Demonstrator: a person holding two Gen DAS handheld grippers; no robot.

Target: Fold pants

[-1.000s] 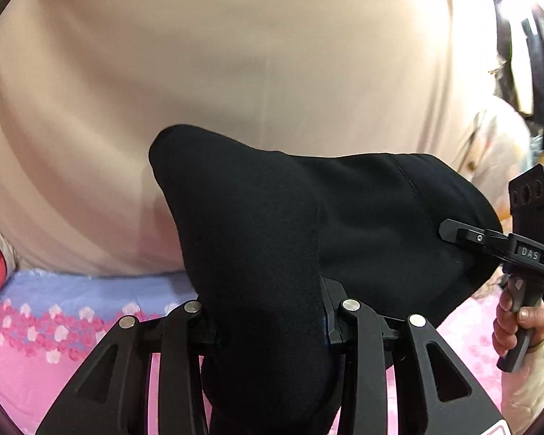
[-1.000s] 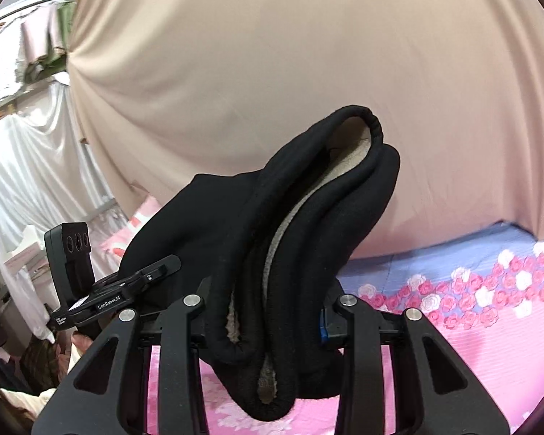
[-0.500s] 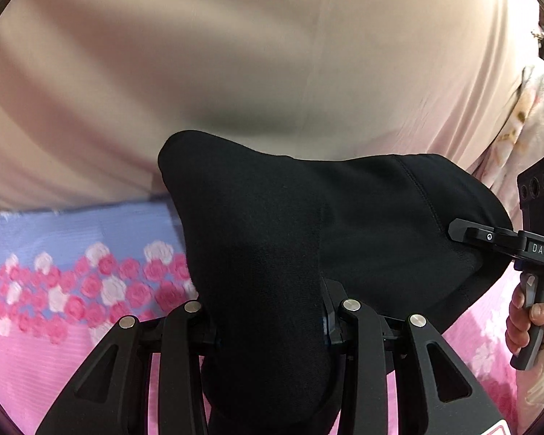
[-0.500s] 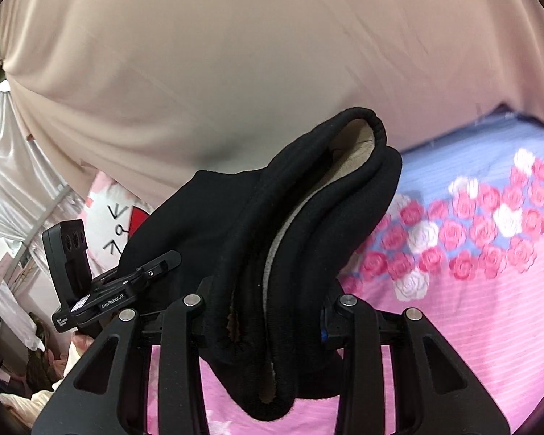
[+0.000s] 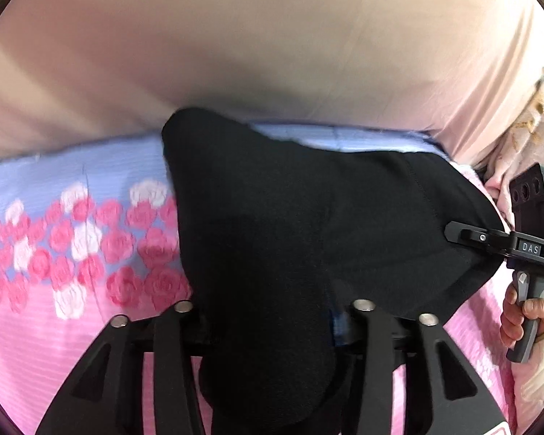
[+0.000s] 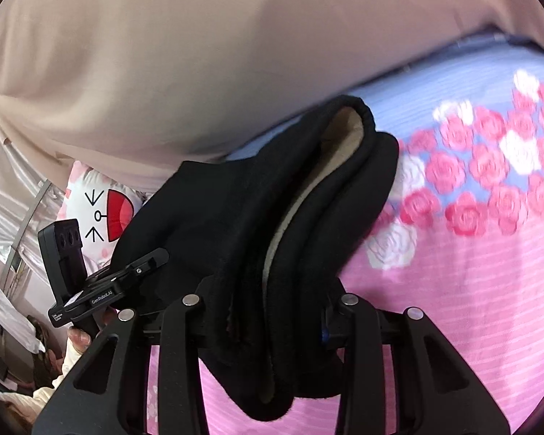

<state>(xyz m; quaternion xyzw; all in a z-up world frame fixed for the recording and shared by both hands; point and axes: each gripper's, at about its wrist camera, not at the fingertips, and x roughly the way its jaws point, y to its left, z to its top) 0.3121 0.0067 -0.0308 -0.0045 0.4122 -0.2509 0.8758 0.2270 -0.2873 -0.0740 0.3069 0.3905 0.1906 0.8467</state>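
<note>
Item: pants (image 5: 272, 224), black, thick, with a pale fleecy lining showing at the doubled edge in the right wrist view. We found them bunched and slung between the two grippers, low over the bedspread (image 5: 72, 344), a pink striped cloth with a band of roses and a blue strip at its far side.

Item: left gripper (image 5: 268, 326). Its jaws were opening around a thick wad of the black cloth; a gap of blue pad showed on the right side, so we judged the hold to be letting go rather than pressing.

Item: right gripper (image 6: 268, 322). Its jaws stood part open, opening slightly, packed full with a doubled fold of the pants, which looked held.

Item: curtain (image 5: 272, 36), beige, hanging across the far side behind the bed. Item: cushion (image 6: 101, 214), white with a red cartoon mouth, far left in the right wrist view.

Step in hand, as we judged it: laying the gathered pants down on the bedspread. To do it well, we thought both ends should meet the cloth together, level, with the fold line straight between the grippers. The left side should not drop free before the fabric rested, or the wad might slump and crease. The right should release only after the layers lay flat.
</note>
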